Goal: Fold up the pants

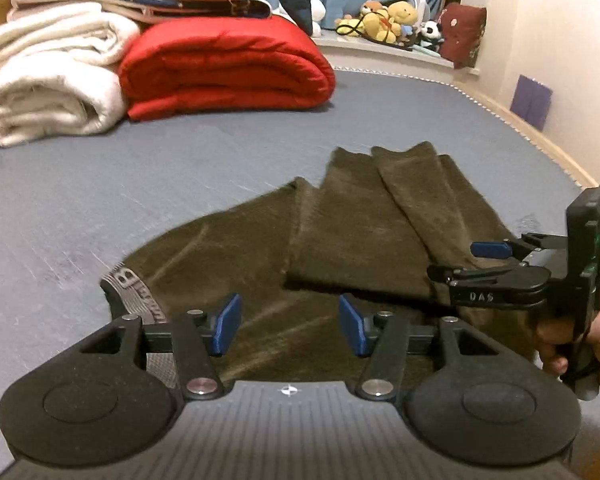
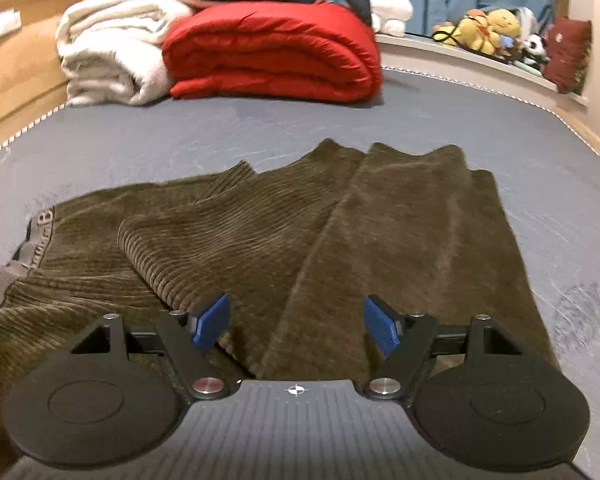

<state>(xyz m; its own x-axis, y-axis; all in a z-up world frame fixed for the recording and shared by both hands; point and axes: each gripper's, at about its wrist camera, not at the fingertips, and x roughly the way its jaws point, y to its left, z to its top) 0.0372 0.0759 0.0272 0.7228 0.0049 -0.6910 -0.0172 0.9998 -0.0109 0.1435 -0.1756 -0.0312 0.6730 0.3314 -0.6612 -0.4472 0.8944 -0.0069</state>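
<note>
- The grey-blue mattress [image 1: 100, 184] is filling most of the room, running out to a pale piped edge at the far side.
- A red quilt [image 1: 228, 68] is lying folded at the far end, touching a rolled white blanket [image 1: 48, 80] to its left, with more folded bedding stacked on top of both.
- The olive corduroy pants [image 2: 340, 220] are lying on the near middle of the mattress, the legs doubled back over the body and the grey lettered waistband [image 1: 134, 292] showing at the near left.
- The right gripper [image 1: 480, 262] is hovering over the right edge of the pants, its blue pads standing well apart and gripping nothing.
- The left gripper [image 1: 290, 326] is hanging above the waist end, jaws about half open and empty.
- Soft toys [image 1: 384, 20] are sitting on the far ledge.
</note>
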